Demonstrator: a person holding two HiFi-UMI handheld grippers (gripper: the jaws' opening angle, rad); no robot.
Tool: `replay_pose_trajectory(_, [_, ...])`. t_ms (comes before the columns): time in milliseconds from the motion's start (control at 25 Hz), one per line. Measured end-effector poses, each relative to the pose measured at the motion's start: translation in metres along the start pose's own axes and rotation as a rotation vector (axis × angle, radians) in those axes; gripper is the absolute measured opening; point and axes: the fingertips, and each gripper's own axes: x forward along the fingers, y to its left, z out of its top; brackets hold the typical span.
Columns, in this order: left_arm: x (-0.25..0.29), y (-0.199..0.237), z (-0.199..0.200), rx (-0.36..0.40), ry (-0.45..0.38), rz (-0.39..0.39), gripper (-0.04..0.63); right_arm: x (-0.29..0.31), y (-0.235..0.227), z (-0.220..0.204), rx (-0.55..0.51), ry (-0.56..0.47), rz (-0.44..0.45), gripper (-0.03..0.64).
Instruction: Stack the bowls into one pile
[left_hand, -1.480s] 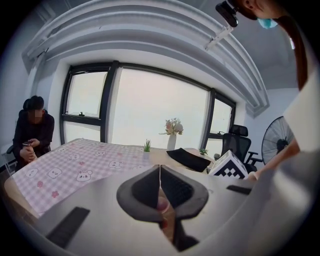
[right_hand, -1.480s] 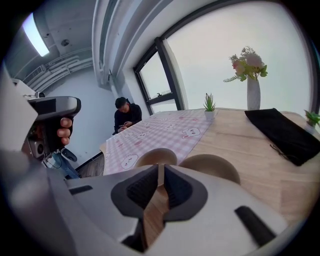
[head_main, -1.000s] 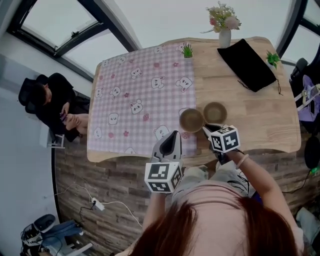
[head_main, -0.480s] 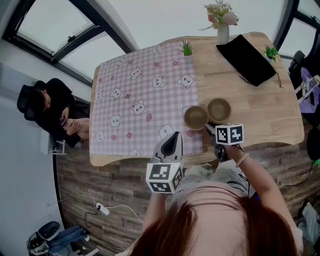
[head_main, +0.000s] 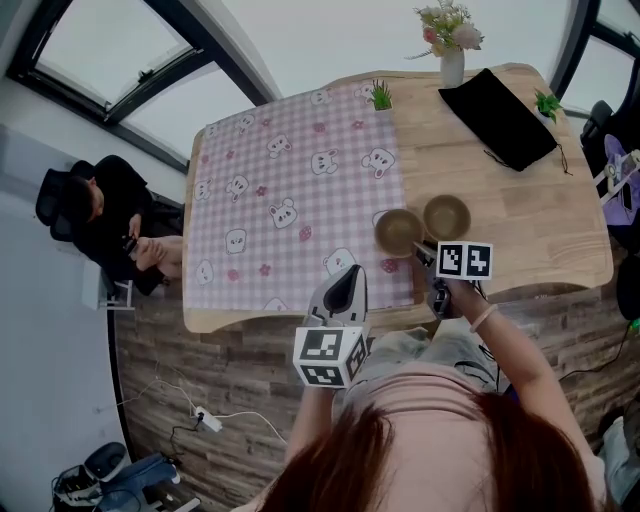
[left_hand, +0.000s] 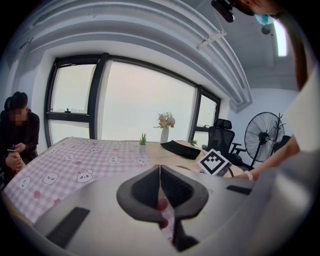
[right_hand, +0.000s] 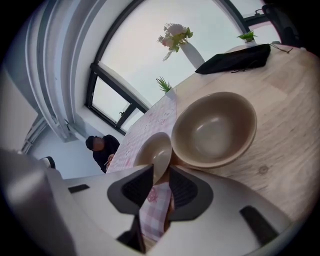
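Note:
Two tan bowls stand side by side on the wooden table: the left bowl (head_main: 398, 232) (right_hand: 154, 150) at the edge of the pink cloth, the right bowl (head_main: 446, 216) (right_hand: 215, 129) touching it. My right gripper (head_main: 425, 256) (right_hand: 159, 172) is at the left bowl's near rim, jaws a little apart, and the rim dips between the fingertips. That bowl still rests on the table. My left gripper (head_main: 348, 272) (left_hand: 160, 172) hovers at the table's front edge, left of the bowls, shut and holding nothing.
A pink checked cloth (head_main: 290, 210) covers the table's left half. At the back stand a flower vase (head_main: 452, 66), a small plant (head_main: 380, 97) and a black pouch (head_main: 500, 118). A person (head_main: 100, 215) sits at the left. A fan (left_hand: 265, 136) and chair (left_hand: 220, 135) are beyond.
My right gripper has crept forward to the left bowl's near rim. The left gripper has stayed put, and both bowls rest where they were.

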Motion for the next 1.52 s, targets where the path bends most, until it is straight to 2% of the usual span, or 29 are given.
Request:
replay_pose_trajectory(200, [0.001,0.001,-0.001,0.001,-0.001,-0.004,0.011,0.006,-0.008,0.0,0.031,0.015,-0.043,0.086])
replay_pose_trajectory(360, [0.003,0.001,0.002,-0.002,-0.007,-0.006,0.011,0.004,-0.013,0.0,0.022,0.02,-0.083,0.021])
replay_pose_trajectory(480, [0.002,0.002,0.003,-0.005,-0.008,-0.008,0.011,0.003,-0.012,-0.002,0.005,0.026,-0.092,0.01])
replay_pose_trajectory(960, [0.002,-0.003,-0.001,-0.008,-0.01,-0.042,0.011,-0.012,0.011,-0.005,-0.069,0.011,-0.044,0.006])
replay_pose_trajectory(1520, [0.012,-0.019,0.007,-0.022,-0.037,-0.045,0.011,-0.048,0.024,0.021,-0.187,-0.015,-0.015,0.006])
